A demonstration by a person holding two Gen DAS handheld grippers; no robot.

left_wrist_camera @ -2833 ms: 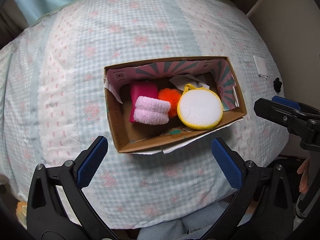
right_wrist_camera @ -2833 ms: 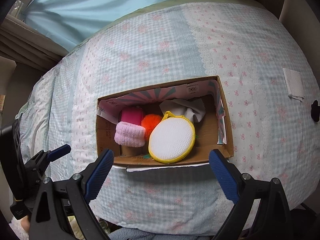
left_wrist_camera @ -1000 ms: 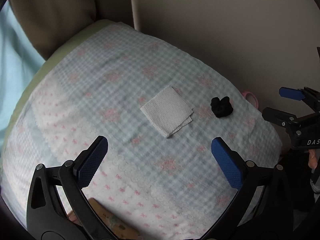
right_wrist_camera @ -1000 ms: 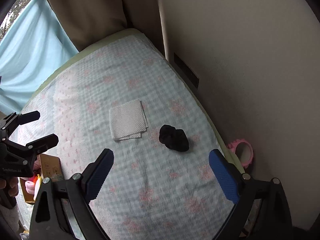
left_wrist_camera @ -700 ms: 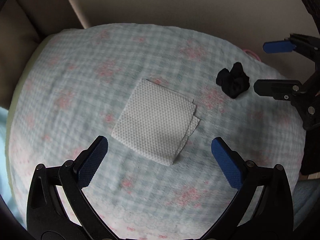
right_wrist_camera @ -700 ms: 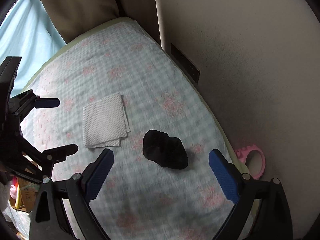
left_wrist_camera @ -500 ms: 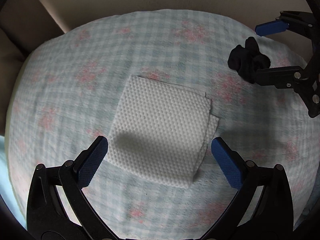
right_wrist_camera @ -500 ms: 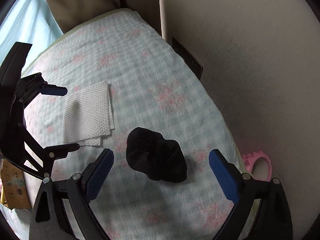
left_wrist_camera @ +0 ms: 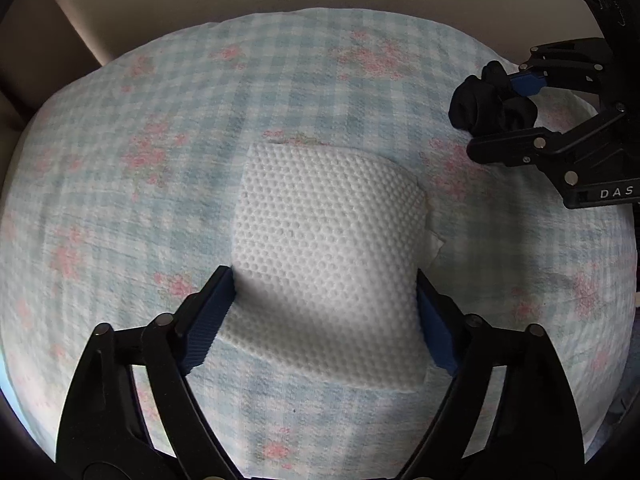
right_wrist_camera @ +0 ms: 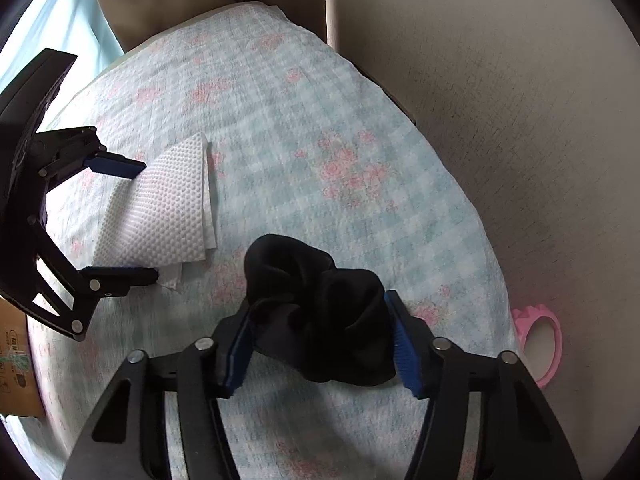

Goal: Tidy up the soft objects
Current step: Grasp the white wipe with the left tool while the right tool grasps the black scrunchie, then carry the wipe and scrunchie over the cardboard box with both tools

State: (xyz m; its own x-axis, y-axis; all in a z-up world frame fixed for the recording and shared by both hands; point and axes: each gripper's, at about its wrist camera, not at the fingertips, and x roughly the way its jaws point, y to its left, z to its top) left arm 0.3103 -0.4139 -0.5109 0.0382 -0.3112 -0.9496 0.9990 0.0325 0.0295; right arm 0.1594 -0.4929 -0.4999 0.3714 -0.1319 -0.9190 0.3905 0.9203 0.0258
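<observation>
White dimpled cloth (left_wrist_camera: 324,248) is buckling between the fingers of the left gripper (left_wrist_camera: 325,312), which were spread wide above it half a second ago and are now pinching its near edges on the checked cover (left_wrist_camera: 160,152). Just beside it, the right gripper (right_wrist_camera: 320,344) is likewise squeezing the black scrunchie (right_wrist_camera: 320,308), having closed since that earlier frame. Both soft items are lying on the cover, apparently gripped and ready for lifting toward the box (right_wrist_camera: 16,368) at the left edge.
</observation>
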